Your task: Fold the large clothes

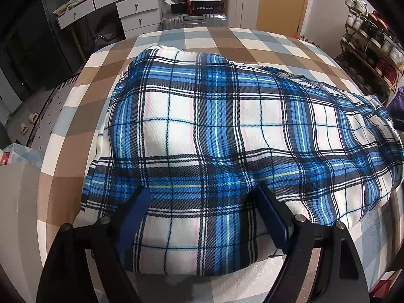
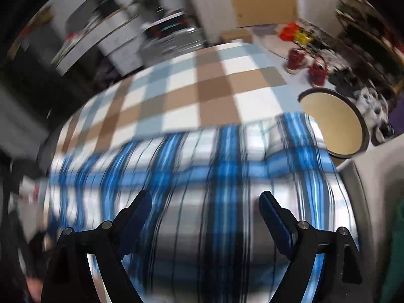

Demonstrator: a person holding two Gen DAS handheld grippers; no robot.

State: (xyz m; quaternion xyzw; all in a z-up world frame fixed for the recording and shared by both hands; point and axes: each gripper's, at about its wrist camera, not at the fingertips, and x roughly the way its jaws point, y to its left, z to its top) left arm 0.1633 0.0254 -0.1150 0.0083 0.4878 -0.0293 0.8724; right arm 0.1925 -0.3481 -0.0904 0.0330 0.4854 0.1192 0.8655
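A large blue, white and black plaid garment (image 1: pixel 227 116) lies spread and slightly rumpled on a bed with a brown, white and pale-blue checked sheet (image 1: pixel 197 40). My left gripper (image 1: pixel 202 189) is open just over the garment's near edge. Its blue-padded fingers (image 1: pixel 136 209) stand wide apart with flat cloth showing between them, and nothing is pinched. The right wrist view is blurred by motion. There my right gripper (image 2: pixel 205 194) is also open above the same plaid garment (image 2: pixel 202 156), whose far edge meets the checked sheet (image 2: pixel 176 96).
Beyond the bed stand a white desk with drawers (image 1: pixel 131 7) and a silver suitcase (image 1: pixel 194 20). A shoe rack (image 1: pixel 373 45) lines the right wall. A round tan-topped stool (image 2: pixel 333 123) sits beside the bed's right edge, with red shoes (image 2: pixel 305 63) on the floor.
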